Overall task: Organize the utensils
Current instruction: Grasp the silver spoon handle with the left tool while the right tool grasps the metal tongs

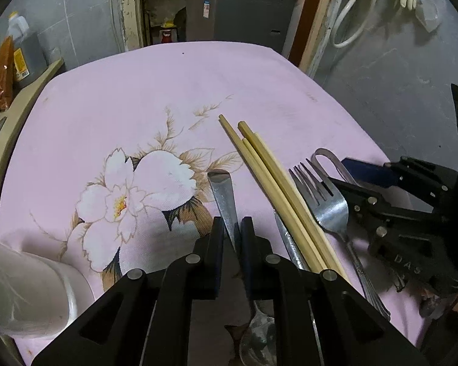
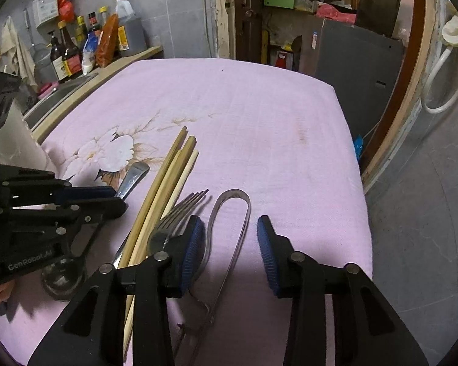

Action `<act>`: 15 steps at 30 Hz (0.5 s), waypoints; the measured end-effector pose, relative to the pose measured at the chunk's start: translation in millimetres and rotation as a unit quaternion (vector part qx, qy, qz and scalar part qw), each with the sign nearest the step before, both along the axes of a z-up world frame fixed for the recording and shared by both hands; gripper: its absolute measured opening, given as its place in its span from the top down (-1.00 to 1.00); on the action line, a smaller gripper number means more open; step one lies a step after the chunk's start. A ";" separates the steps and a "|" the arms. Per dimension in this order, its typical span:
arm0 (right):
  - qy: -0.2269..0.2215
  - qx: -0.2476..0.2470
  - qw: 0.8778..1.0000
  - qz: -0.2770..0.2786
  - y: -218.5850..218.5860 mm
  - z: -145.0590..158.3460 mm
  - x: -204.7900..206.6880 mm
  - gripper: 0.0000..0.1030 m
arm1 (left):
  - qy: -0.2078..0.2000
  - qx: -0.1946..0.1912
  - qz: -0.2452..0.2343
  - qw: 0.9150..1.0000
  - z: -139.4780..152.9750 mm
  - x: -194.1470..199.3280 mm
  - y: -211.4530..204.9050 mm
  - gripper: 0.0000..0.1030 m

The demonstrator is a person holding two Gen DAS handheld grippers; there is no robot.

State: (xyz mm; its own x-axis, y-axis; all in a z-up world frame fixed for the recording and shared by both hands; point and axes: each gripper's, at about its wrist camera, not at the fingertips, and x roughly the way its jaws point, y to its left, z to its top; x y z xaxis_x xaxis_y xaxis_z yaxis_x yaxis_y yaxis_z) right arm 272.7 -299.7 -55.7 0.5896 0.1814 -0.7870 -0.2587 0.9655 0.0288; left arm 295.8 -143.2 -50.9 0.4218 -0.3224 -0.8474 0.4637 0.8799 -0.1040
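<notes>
Utensils lie in a loose row on a pink flowered cloth (image 1: 174, 85), close under both grippers. The left gripper (image 1: 232, 228) has its fingers drawn narrow around the handle of a spoon (image 1: 224, 195); the steel handle runs forward between the blue pads and its bowl shows beneath the gripper body, though whether the pads actually press the metal cannot be told. Just to that gripper's right sit the chopsticks (image 1: 268, 180), several pale sticks lying side by side and pointing away, with a knife-like steel strip partly under them. Further right lies a fork (image 1: 326, 204), tines pointing away.

The right gripper (image 2: 230, 235) stands wide open, holding nothing. Its left finger (image 2: 192, 247) rests over the fork's head, and between the two fingers lies a pair of metal tongs (image 2: 232, 210), its looped end pointing away. Ahead of both grippers the cloth stretches bare to the table's far edge. Beyond the left gripper's left side stand sauce bottles (image 2: 73, 52) on a counter.
</notes>
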 end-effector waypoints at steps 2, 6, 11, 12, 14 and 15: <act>0.003 0.004 1.000 -0.001 -2.2 1.1 -2.0 0.58 | 0.002 -0.011 0.005 1.000 0.3 -1.1 2.9 0.87; 0.002 0.009 1.000 -0.002 -3.6 2.3 -7.2 0.58 | 0.011 -0.026 0.005 1.000 1.8 -7.5 10.2 0.90; -0.005 0.014 1.000 -0.002 -4.6 6.1 -25.3 0.58 | 0.015 -0.027 -0.002 1.000 5.2 -20.9 18.8 0.91; -0.007 0.013 1.000 -0.001 -4.3 6.6 -28.2 0.58 | 0.015 -0.025 -0.002 1.000 5.7 -23.6 20.1 0.91; -0.014 0.010 1.000 0.000 -5.1 8.6 -37.3 0.58 | 0.014 -0.025 -0.001 1.000 7.4 -28.4 22.7 0.92; -0.016 0.009 1.000 -0.001 -5.7 9.1 -39.7 0.58 | 0.013 -0.026 -0.002 1.000 8.5 -31.1 23.7 0.92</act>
State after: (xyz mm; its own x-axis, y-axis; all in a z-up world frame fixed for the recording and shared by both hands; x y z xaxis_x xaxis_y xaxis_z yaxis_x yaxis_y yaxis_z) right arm 233.0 -305.4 -46.7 0.6151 0.1951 -0.7639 -0.2583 0.9653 0.0386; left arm 264.7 -119.4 -42.4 0.3982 -0.3688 -0.8399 0.4638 0.8709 -0.1625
